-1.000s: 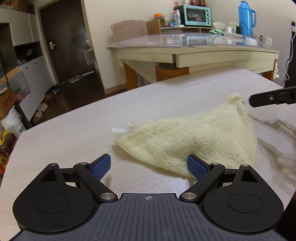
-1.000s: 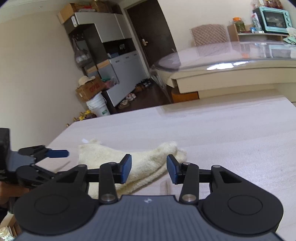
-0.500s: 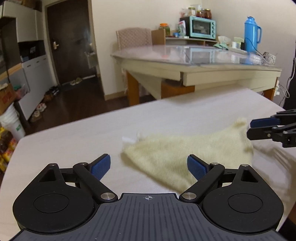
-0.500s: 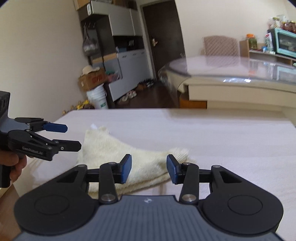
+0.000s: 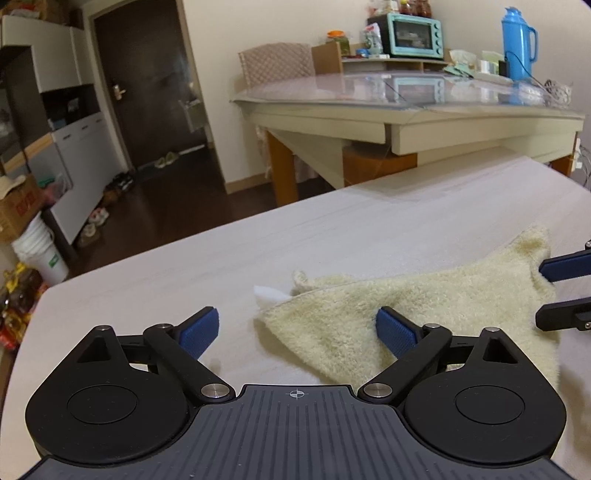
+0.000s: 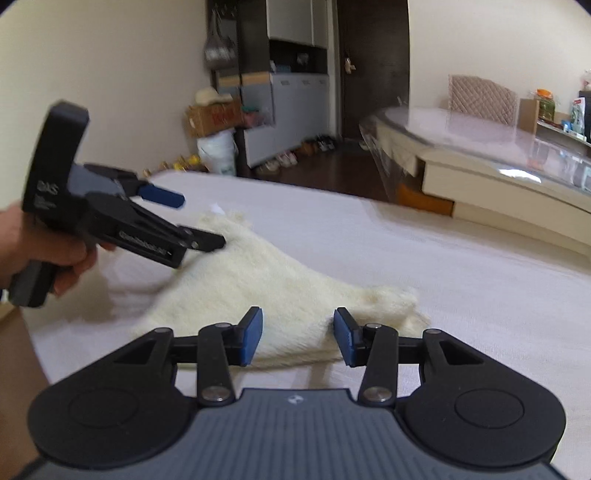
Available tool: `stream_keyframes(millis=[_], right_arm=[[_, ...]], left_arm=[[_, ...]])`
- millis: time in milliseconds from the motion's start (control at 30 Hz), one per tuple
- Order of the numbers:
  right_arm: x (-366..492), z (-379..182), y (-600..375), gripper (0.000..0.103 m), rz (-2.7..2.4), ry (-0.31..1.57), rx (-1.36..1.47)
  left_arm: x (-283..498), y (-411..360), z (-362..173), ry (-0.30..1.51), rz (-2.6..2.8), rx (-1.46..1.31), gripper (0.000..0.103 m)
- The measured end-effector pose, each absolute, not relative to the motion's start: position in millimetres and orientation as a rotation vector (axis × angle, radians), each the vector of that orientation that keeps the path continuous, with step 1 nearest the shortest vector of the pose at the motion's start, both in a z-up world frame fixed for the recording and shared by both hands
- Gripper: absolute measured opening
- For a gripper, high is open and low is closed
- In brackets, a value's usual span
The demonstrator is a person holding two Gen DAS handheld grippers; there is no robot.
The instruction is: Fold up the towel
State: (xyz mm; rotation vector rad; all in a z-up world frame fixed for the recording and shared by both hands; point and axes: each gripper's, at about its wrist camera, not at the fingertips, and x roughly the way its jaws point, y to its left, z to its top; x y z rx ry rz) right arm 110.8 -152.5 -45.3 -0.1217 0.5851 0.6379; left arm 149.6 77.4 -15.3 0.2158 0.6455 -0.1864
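A cream towel (image 5: pixel 410 310) lies crumpled in a rough triangle on the pale table (image 5: pixel 332 236), with a small white tag at its left corner. It also shows in the right wrist view (image 6: pixel 266 284). My left gripper (image 5: pixel 297 332) is open and empty, hovering over the towel's near left edge. It shows from the side in the right wrist view (image 6: pixel 201 219). My right gripper (image 6: pixel 297 341) is open and empty just above the towel's near right end. Its fingers (image 5: pixel 561 267) show at the right edge of the left wrist view, beside the towel's far corner.
A glass-topped dining table (image 5: pixel 406 110) stands behind with a teal oven (image 5: pixel 412 33) and a blue thermos (image 5: pixel 517 40). A white bucket (image 5: pixel 40 251) and boxes sit on the floor at left. The table's rounded left edge (image 5: pixel 40 295) is near.
Both grippers have shifted over the towel. The right gripper swung left so the left gripper now looms larger in its view. The towel lies as before.
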Motion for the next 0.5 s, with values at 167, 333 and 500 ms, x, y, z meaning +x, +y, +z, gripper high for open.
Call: stream_keyframes(millis=[167,333,500], right_arm=[[77,-44,-129,0.047,0.749,0.561,-0.176],[72,-56,-116,0.049,0.753,0.592,-0.246],[63,-39,-138,0.052,0.709,0.588,-0.145]], left_arm=[[103,76,-14,0.631,-0.273,0.237,0.095],[83,60,-30,0.624,-0.265,0.354,0.095],[77,63,-19,0.64,-0.238,0.301,0.095]])
